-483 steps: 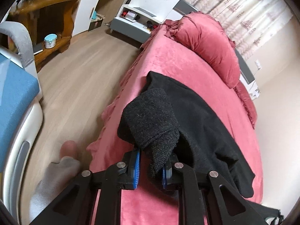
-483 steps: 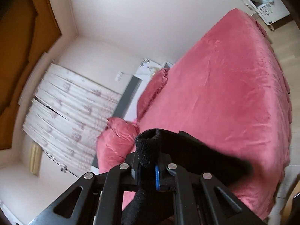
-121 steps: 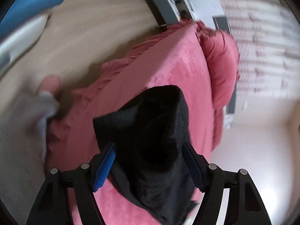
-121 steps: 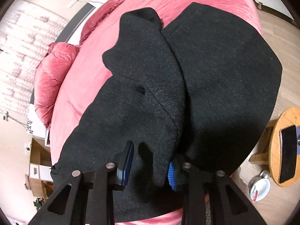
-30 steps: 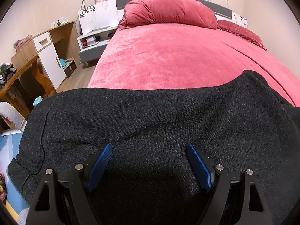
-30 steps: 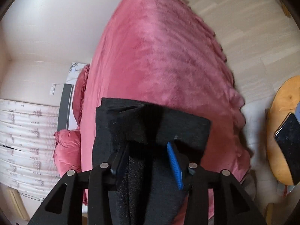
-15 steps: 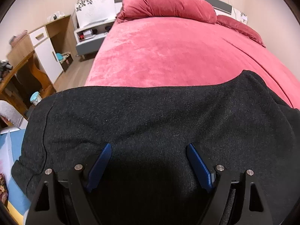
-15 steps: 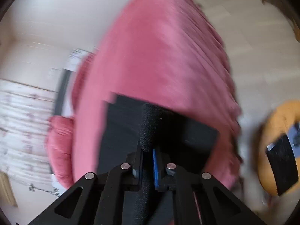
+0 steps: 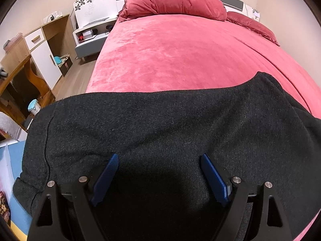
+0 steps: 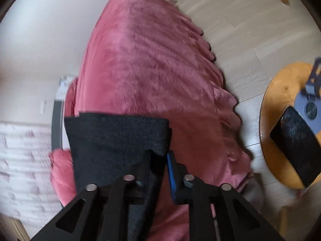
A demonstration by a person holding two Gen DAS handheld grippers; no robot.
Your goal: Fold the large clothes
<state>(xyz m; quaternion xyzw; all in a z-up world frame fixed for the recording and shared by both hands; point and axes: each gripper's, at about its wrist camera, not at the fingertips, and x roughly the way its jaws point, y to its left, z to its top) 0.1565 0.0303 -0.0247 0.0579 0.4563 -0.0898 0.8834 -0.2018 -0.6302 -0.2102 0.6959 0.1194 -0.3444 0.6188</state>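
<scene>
The left gripper (image 9: 159, 172) stands wide, its blue pads (image 9: 105, 178) splayed over the coat (image 9: 160, 124) without pinching any of it. The right gripper (image 10: 158, 166) has its jaws a little apart; the coat's thick folded edge (image 10: 118, 134) covers the left finger and fills part of the gap, and the blue pad (image 10: 171, 172) on the other side stands clear of the cloth — whether anything is truly pinched cannot be told, as the view is blurred.

In the left view the coat lies broad across the near end of the bed (image 9: 180, 50), filling the picture from 8 o'clock round to 4 o'clock, its far hem running straight across the middle. At 12 o'clock sit the pillows (image 9: 174, 0); at 10 o'clock, a nightstand (image 9: 90, 34) and cabinet (image 9: 42, 48). In the right view a round wooden stool (image 10: 280, 120) with a phone (image 10: 295, 138) stands at 3 o'clock on the floor.

The coat looks like dense wool — heavy, soft, not slippery, likely to sag and drag on the plush bedcover. It probably handles best taken at a doubled edge or corner, with a deep bite through all layers, one gripper at each end of the fold.
</scene>
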